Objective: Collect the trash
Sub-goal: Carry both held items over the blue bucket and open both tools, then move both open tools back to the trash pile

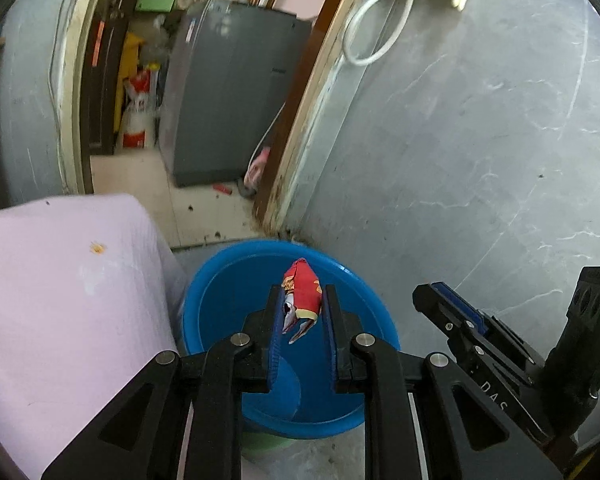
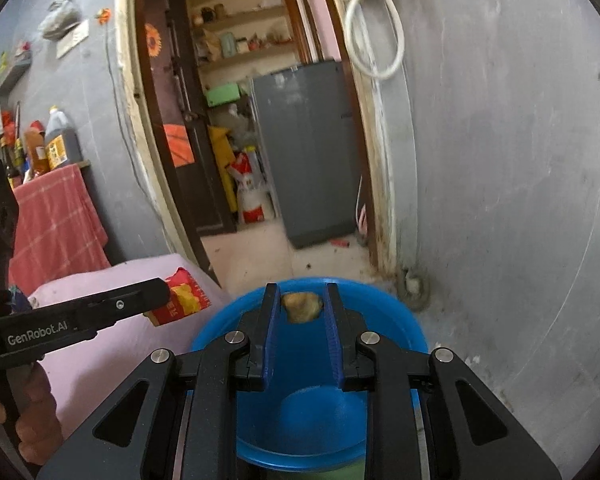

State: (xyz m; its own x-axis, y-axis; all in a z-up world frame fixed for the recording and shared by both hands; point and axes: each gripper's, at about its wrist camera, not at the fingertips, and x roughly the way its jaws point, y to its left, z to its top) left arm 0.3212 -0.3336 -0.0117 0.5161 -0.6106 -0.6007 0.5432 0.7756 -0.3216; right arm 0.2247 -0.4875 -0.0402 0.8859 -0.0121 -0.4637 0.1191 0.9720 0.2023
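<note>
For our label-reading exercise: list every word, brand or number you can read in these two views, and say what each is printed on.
"GenRobot.AI": on the side of the left gripper, seen from the right wrist.
"DAS": partial letters on the right gripper, seen from the left wrist.
Red wrapper print: too crumpled to read.
Oil bottle label: too small.
Red and white sack: blurred.

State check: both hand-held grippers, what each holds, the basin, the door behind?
Left hand-held gripper: shut on red wrapper.
Red wrapper: crumpled, held above the basin.
Right hand-held gripper: shut on brown wad.
Brown wad: pinched at the fingertips, over the basin.
Blue basin: upright, no trash visible inside.
Dark door: open.
</note>
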